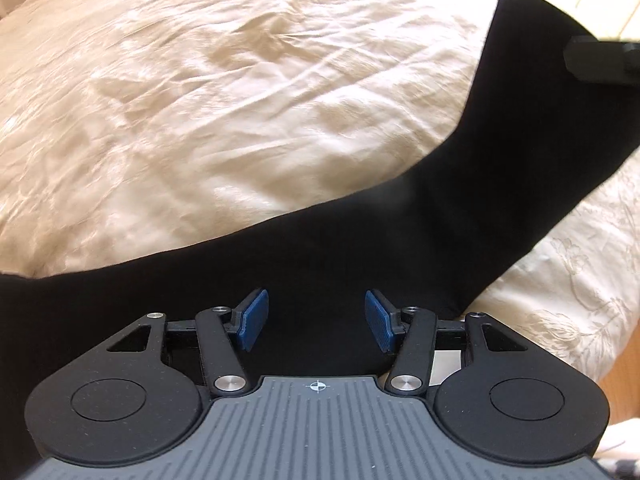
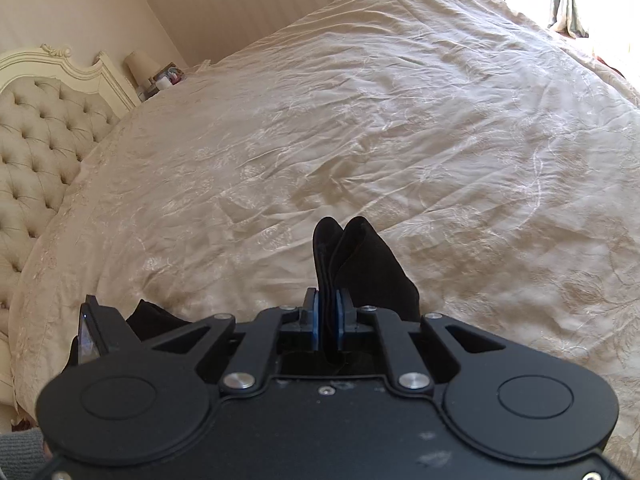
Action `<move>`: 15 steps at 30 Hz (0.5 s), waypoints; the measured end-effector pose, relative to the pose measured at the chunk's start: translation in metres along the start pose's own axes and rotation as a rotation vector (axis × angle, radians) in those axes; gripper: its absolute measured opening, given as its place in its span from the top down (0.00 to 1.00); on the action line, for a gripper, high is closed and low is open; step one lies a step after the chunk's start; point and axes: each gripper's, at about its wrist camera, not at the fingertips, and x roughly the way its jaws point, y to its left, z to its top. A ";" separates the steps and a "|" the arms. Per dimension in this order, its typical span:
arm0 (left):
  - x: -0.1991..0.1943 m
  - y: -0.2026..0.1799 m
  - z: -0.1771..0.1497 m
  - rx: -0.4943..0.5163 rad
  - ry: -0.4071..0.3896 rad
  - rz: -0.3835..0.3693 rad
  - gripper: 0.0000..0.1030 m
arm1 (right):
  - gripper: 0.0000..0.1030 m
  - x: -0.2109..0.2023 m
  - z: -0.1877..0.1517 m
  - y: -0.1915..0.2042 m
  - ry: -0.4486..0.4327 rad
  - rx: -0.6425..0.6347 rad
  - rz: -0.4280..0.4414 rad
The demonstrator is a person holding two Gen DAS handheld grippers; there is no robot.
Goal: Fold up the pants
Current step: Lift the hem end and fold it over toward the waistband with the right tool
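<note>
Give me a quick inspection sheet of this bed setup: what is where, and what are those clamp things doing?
Surface: cream bedspread, wrinkled, covering the bed.
Job's things: black pants, stretched in a band between the two tools.
Clutter: nothing seen on the bedspread.
Grippers: left hand-held gripper with pads apart, black cloth filling the space between and below them; grip unclear. Right hand-held gripper shut on a fold of the pants.
Cables: nothing seen.
Surroundings: tufted headboard, bedside lamp, curtains at the far side.

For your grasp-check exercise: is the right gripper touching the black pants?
Touching. The right wrist view shows the right gripper with both blue pads pressed on a fold of the black pants.
</note>
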 end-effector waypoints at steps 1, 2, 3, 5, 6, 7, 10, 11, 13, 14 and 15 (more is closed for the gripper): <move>-0.005 0.012 -0.002 -0.030 -0.003 0.001 0.49 | 0.90 0.004 -0.004 0.015 0.004 -0.012 0.011; -0.012 0.028 -0.006 -0.068 -0.005 0.004 0.49 | 0.90 0.008 -0.007 0.026 0.009 -0.020 0.022; -0.016 0.041 -0.008 -0.098 -0.006 0.006 0.49 | 0.90 0.014 -0.013 0.041 0.022 -0.028 0.039; -0.023 0.065 -0.014 -0.146 -0.005 0.008 0.49 | 0.90 0.030 -0.024 0.064 0.048 -0.038 0.061; -0.026 0.074 -0.017 -0.163 -0.004 0.010 0.49 | 0.90 0.038 -0.031 0.075 0.061 -0.040 0.071; -0.028 0.083 -0.020 -0.174 -0.002 0.014 0.49 | 0.90 0.048 -0.037 0.086 0.074 -0.042 0.081; -0.032 0.108 -0.028 -0.189 0.007 0.032 0.49 | 0.90 0.077 -0.056 0.116 0.115 -0.064 0.094; -0.033 0.115 -0.031 -0.188 0.009 0.038 0.49 | 0.90 0.088 -0.063 0.124 0.129 -0.068 0.094; -0.037 0.127 -0.039 -0.187 0.014 0.046 0.49 | 0.90 0.108 -0.075 0.142 0.150 -0.086 0.081; -0.039 0.132 -0.042 -0.186 0.016 0.047 0.49 | 0.90 0.115 -0.082 0.150 0.158 -0.104 0.069; -0.039 0.136 -0.044 -0.184 0.018 0.048 0.49 | 0.90 0.124 -0.087 0.155 0.166 -0.121 0.054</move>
